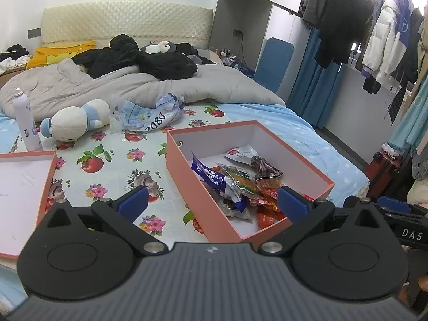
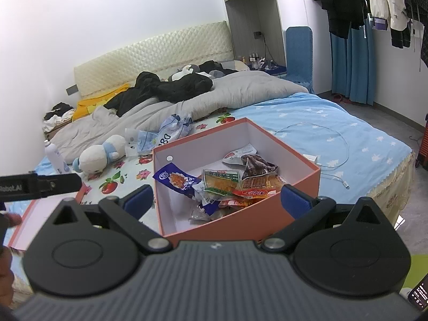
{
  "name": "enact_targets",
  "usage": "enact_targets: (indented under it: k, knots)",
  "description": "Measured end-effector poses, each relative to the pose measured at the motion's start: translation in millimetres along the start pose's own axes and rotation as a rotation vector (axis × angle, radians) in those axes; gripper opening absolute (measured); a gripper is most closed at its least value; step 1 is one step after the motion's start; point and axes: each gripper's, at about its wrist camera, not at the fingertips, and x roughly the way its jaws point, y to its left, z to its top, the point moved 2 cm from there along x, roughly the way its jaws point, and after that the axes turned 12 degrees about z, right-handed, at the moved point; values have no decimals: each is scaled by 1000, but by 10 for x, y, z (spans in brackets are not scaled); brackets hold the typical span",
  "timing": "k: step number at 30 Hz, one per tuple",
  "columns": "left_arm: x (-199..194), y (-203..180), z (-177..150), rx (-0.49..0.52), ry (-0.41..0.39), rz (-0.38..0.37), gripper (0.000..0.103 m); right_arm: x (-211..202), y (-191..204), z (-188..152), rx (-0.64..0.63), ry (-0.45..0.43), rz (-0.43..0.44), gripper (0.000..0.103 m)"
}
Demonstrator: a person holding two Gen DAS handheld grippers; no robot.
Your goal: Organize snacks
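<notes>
Two tongs, left (image 1: 212, 199) and right (image 2: 218, 200), gape empty above one pink box (image 2: 240, 220) of snack packets (image 2: 227, 184).

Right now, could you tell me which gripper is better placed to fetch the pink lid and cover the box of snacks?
Probably the left gripper: the flat pink cardboard lid lies on its side, left of the open pink box. The right gripper, also open, faces the box.

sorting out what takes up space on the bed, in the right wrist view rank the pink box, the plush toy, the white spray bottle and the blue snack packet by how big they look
1. pink box
2. plush toy
3. and 4. blue snack packet and white spray bottle: too alike to rank. The packet lies nearer the camera, so its true size is unsure.
</notes>
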Motion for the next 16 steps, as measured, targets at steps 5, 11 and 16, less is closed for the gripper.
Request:
enact_targets:
  k: [5,11,16]
  knots:
    - [-6,-15,0,7,-6,1,103,-3,1,1,1,-1,-1,103]
    - [-38,15,-12,-8,-18,-11,103,-1,-6,7,-6,-3,0,103]
    - [-60,22,-3,5,-26,-4,103,-6,0,10,-8,-2,-2,103]
